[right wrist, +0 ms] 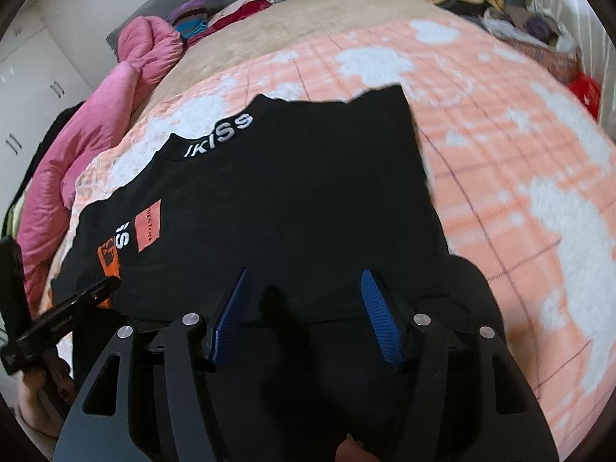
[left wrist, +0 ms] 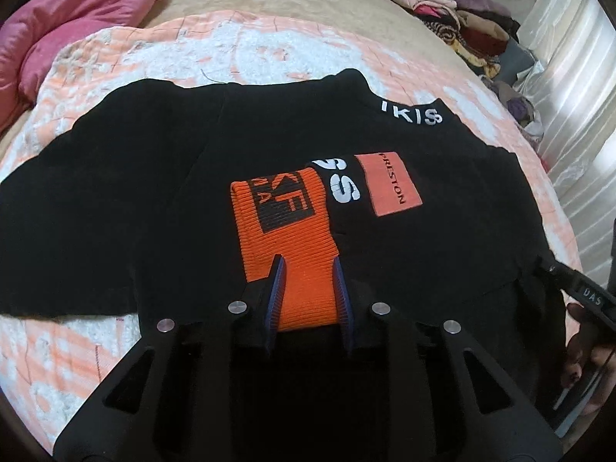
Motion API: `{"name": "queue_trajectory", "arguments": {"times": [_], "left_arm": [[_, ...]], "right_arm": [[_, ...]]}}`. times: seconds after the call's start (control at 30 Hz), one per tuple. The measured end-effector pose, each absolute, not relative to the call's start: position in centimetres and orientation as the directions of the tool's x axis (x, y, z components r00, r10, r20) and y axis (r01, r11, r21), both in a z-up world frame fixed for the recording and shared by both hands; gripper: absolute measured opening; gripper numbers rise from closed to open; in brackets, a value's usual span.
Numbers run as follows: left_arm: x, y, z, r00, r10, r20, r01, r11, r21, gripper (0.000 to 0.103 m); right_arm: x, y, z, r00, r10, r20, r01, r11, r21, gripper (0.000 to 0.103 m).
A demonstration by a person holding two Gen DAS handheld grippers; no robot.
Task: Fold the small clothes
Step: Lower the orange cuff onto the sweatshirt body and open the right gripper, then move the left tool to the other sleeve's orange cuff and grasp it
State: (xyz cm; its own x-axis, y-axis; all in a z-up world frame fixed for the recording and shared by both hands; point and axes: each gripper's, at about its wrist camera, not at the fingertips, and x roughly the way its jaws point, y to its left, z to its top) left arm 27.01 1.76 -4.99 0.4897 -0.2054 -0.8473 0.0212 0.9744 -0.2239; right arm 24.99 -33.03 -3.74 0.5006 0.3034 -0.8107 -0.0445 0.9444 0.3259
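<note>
While the black top lies flat mid-frame on the bed, its orange cuff is folded in; the left claw straddles it, slightly parted, gripping nothing. Right claw, half open and empty, hovers at the hem, ready to pinch.

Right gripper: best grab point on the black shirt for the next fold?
Probably the near hem of the black shirt, approached from the near edge: it lies flat on the blanket, and the open right gripper already straddles that edge.

Shirt near hem hidden.
</note>
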Motion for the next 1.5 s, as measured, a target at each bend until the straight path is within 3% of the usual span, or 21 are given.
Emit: {"name": "queue_trajectory", "arguments": {"times": [0.17,0.27,0.33,0.4,0.63,0.8,1.5], "left_arm": [[26.8,2.0,-4.5,0.493,-0.198,-0.847,0.014,0.975,-0.220,0.019],[26.5,1.9,-4.0,0.499,-0.186,-0.846,0.008,0.978,-0.210,0.025],[26.2,1.9,-3.6,0.506,-0.166,-0.846,0.000,0.981,-0.193,0.035],[25.9,2.1,-3.1,0.515,-0.172,-0.840,-0.002,0.979,-0.202,0.038],[24.0,2.5,-0.9,0.562,-0.130,-0.817,-0.014,0.986,-0.167,0.074],[22.6,4.1,0.3,0.595,-0.100,-0.797,-0.062,0.983,-0.170,0.090],[17.7,14.0,1.7,0.643,-0.002,-0.766,-0.261,0.939,-0.222,0.094]], "right_arm": [[23.4,-32.8,-1.7,0.556,0.309,-0.771,-0.076,0.943,0.323,0.070],[22.3,-32.6,-0.3,0.592,0.312,-0.743,-0.105,0.944,0.313,0.076],[21.8,-32.4,0.3,0.604,0.316,-0.732,-0.116,0.943,0.311,0.081],[21.4,-32.2,0.8,0.604,0.319,-0.730,-0.123,0.943,0.311,0.088],[19.9,-30.5,2.4,0.635,0.326,-0.700,-0.162,0.942,0.293,0.095],[19.0,-28.7,3.8,0.651,0.332,-0.682,-0.201,0.943,0.267,0.098],[17.3,-20.2,6.8,0.648,0.407,-0.644,-0.344,0.911,0.229,0.099]]}}
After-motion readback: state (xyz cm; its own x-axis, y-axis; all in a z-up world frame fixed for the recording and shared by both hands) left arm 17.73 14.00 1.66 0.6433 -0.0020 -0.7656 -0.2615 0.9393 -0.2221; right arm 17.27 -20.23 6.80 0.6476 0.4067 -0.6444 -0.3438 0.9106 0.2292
